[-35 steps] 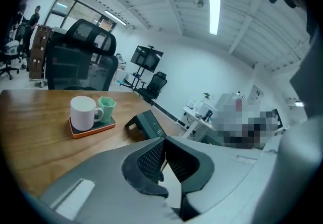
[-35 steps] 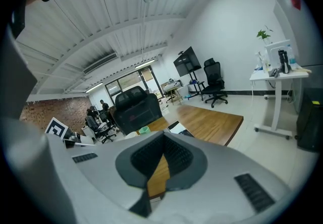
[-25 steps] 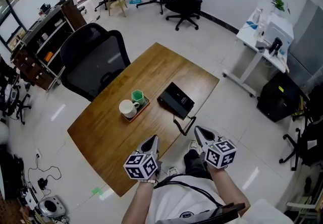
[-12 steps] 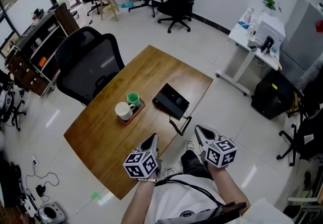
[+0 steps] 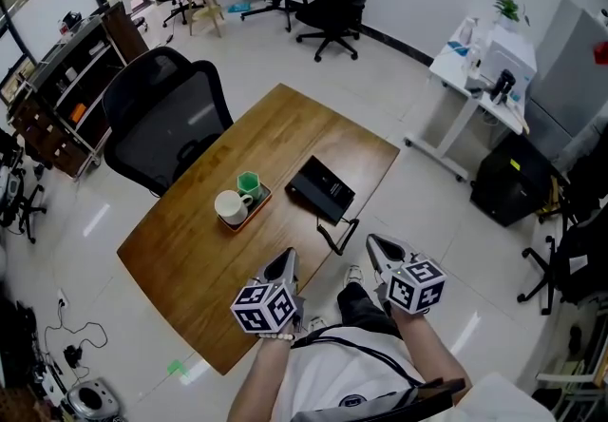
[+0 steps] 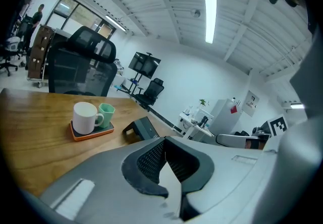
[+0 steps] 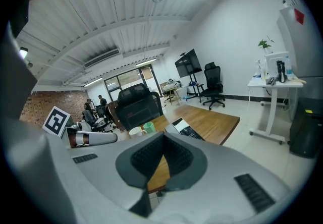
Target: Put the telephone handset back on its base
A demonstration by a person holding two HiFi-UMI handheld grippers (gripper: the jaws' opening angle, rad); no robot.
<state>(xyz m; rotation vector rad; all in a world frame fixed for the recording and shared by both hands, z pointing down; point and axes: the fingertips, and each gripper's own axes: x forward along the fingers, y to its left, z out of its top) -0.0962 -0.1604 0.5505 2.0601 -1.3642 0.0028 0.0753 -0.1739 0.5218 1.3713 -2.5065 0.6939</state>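
The black telephone base (image 5: 326,188) lies on the wooden table (image 5: 190,249) near its right end. The black handset (image 5: 339,239) rests off the base at the table's near edge, in front of it. My left gripper (image 5: 288,257) hovers over the near edge, left of the handset, shut and empty. My right gripper (image 5: 373,241) hangs just off the table, right of the handset, also shut and empty. The base (image 6: 144,128) shows ahead in the left gripper view, and the base (image 7: 184,127) also shows in the right gripper view. Neither gripper view shows the handset.
An orange tray (image 5: 260,207) left of the base carries a white mug (image 5: 231,206) and a green cup (image 5: 249,185). A black office chair (image 5: 171,125) stands at the table's far side. A white desk (image 5: 480,78) is off to the right.
The head view has shifted a little, so the table sits slightly further left. Both grippers stay shut in the same places near the table's edge. The handset has not moved.
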